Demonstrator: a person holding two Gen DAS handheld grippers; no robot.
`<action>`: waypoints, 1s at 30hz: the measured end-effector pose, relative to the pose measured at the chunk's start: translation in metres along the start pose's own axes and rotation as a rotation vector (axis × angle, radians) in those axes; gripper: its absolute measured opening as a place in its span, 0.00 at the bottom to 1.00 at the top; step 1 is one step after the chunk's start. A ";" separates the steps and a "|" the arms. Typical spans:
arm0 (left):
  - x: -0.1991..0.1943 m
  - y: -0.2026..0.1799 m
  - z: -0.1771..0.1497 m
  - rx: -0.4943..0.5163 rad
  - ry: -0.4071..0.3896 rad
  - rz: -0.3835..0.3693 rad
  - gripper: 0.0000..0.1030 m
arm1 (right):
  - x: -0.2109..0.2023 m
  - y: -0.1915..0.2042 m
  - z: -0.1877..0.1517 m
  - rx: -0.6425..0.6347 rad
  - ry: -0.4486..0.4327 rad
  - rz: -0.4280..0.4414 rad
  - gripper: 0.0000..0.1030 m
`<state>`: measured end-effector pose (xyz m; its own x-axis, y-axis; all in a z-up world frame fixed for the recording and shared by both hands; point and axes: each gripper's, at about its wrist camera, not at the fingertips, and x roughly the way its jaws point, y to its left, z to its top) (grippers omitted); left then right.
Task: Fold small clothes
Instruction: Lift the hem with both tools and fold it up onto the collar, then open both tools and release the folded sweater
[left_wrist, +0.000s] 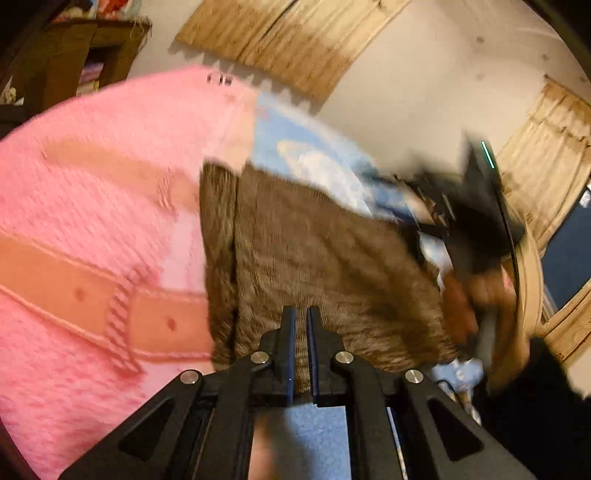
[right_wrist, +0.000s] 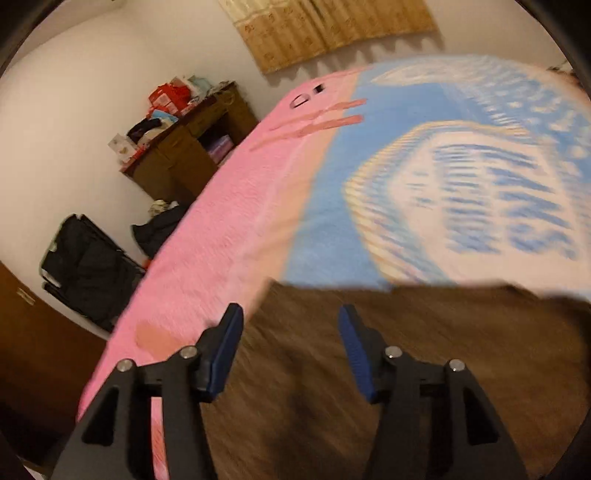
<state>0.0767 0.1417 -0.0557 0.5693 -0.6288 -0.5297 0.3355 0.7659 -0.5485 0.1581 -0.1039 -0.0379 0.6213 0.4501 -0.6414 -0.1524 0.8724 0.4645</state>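
The brown ribbed garment (left_wrist: 321, 266) lies on a bed covered with a pink blanket (left_wrist: 92, 192) and a blue-and-white patterned sheet (right_wrist: 461, 184), straddling the line where the two meet. The left gripper (left_wrist: 300, 317) has its jaws drawn almost together on the near edge of the brown cloth – a strip of it sits pinched between the blue pads. The right gripper (right_wrist: 291, 317) stands with its jaws apart above the same garment, nothing pressed between them (both views are blurred). In the left wrist view a hand (left_wrist: 480, 299) holds the other gripper at the cloth's far side. A dark wooden desk (right_wrist: 192, 147) stands by the wall – cluttered on top.
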 end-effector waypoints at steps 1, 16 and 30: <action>-0.009 0.002 0.002 0.007 -0.025 0.003 0.05 | -0.027 -0.011 -0.018 0.020 -0.022 0.002 0.57; 0.009 -0.006 0.011 0.116 -0.037 0.186 0.76 | -0.204 -0.086 -0.130 0.158 -0.209 -0.297 0.77; 0.022 -0.010 0.015 0.163 -0.007 0.142 0.53 | -0.196 -0.096 -0.137 0.181 -0.193 -0.292 0.77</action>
<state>0.0972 0.1220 -0.0520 0.6243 -0.5126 -0.5895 0.3685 0.8586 -0.3564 -0.0543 -0.2495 -0.0402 0.7544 0.1284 -0.6437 0.1798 0.9028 0.3908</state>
